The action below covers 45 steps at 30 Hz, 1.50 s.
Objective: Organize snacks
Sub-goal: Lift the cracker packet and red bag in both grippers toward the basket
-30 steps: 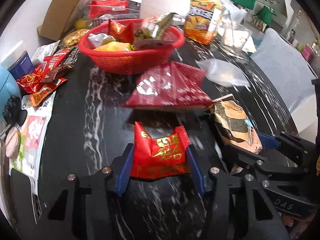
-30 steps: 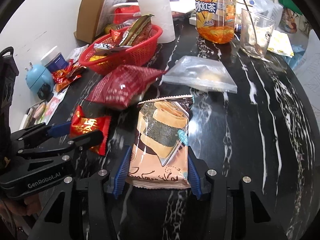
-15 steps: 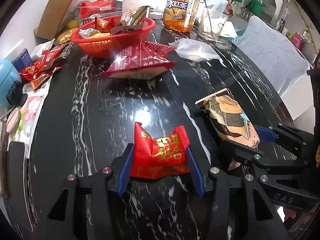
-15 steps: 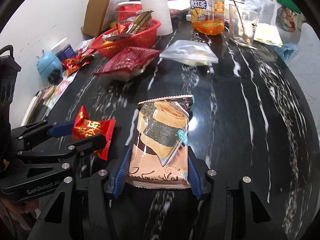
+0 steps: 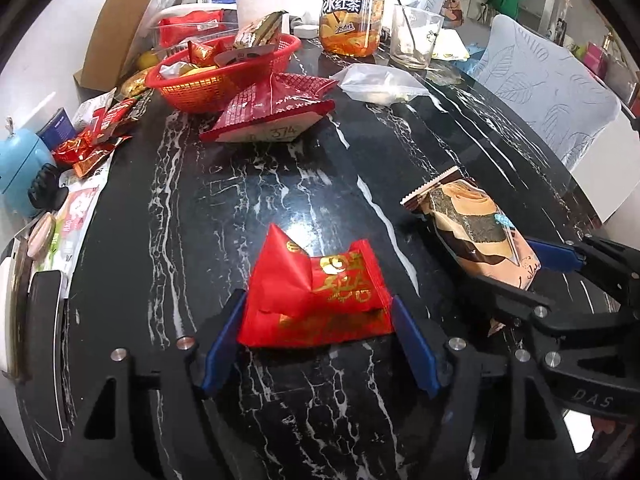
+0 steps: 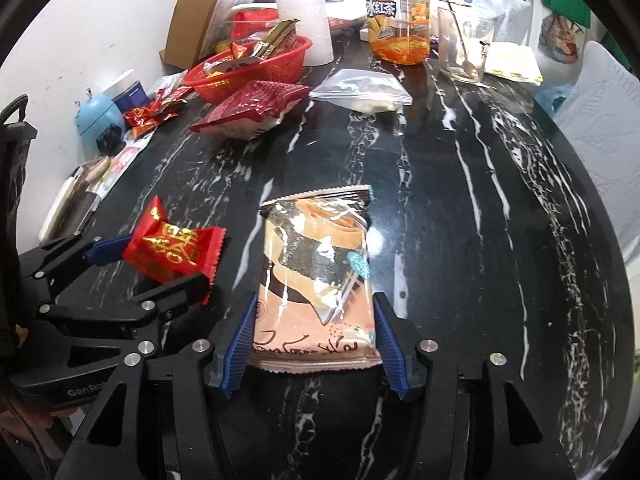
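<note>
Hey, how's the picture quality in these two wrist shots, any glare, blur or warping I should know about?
Left wrist view: sharp; fisheye bends the black marble table and darkens the corners; a soft ceiling-light sheen lies above the red snack packet. Right wrist view: white glare streaks the seaweed snack packet; the red basket is small but readable.

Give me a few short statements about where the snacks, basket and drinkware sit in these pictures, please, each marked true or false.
1. The red candy packet lies between the blue pads of the left claw. True.
2. The seaweed roll packet is inside the red basket. False: it lies on the black marble table, between the right claw pads.
3. The red basket holds several snacks. True.
4. The iced tea bottle lies on its side. False: it stands upright.
5. A spoon stands in the clear glass. True.
</note>
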Tool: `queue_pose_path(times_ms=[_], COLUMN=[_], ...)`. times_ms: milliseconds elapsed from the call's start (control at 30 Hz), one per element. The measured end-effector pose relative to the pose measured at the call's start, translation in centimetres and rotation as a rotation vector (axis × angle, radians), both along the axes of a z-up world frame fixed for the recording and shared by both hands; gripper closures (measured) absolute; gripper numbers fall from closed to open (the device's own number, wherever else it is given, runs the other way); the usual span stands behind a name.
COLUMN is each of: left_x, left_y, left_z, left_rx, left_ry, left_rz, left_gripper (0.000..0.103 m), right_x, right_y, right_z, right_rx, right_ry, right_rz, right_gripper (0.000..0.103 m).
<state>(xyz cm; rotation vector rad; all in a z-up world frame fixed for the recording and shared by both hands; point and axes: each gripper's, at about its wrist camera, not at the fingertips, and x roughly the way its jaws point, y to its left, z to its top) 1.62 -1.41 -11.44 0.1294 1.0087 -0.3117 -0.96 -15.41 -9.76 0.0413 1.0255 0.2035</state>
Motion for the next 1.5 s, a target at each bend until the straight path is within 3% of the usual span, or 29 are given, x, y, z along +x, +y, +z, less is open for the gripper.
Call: queue_pose_path(times_ms=[267, 467, 567, 633, 667, 733, 1000, 1100, 1500], left_x=[0.0, 0.2, -0.1, 0.0, 0.0, 0.1, -0.1, -0.2, -0.2], left_y=[-0.5, -0.3, -0.6, -0.5, -0.4, -0.3, 0.5, 0.8, 1.7], left_z=[0.1, 0.1, 0.2, 0.3, 0.4, 0.4, 1.0, 1.3, 2.1], left_rx=[0.013, 0.006, 0.0, -0.019, -0.023, -0.037, -0.097, -0.114, -0.135], left_ry=[0.01, 0.006, -0.013, -0.014, -0.017, -0.012, -0.002, -0.001, -0.007], left_rz=[0.017, 0.023, -0.006, -0.009, -0.006, -0.001, -0.006, -0.003, 0.012], left_gripper=[0.031, 0.031, 0.052, 0.071, 0.077, 0.08, 0.084, 0.084, 0.084], right_x=[-0.5, -0.2, -0.1, -0.1, -0.1, -0.2, -0.3, -0.5, -0.6], right_y=[-0.2, -0.3, 0.0, 0.2, 0.2, 0.3, 0.1, 0.5, 0.6], right_z=[-0.3, -0.3, -0.4, -0.4, -0.4, -0.4, -0.1, 0.2, 0.8], right_rx=[-0.07, -0.071, -0.099, -0.114, -0.119, -0.118, -0.033, -0.012, 0.048], right_ry=[-0.016, -0.02, -0.031, -0.035, -0.037, -0.044, -0.028, -0.033, -0.051], right_rz=[0.011, 0.01, 0.02, 0.02, 0.026, 0.035, 0.043, 0.056, 0.074], right_gripper=[0.032, 0.032, 0.04, 0.041, 0.041, 0.042, 0.044, 0.05, 0.051])
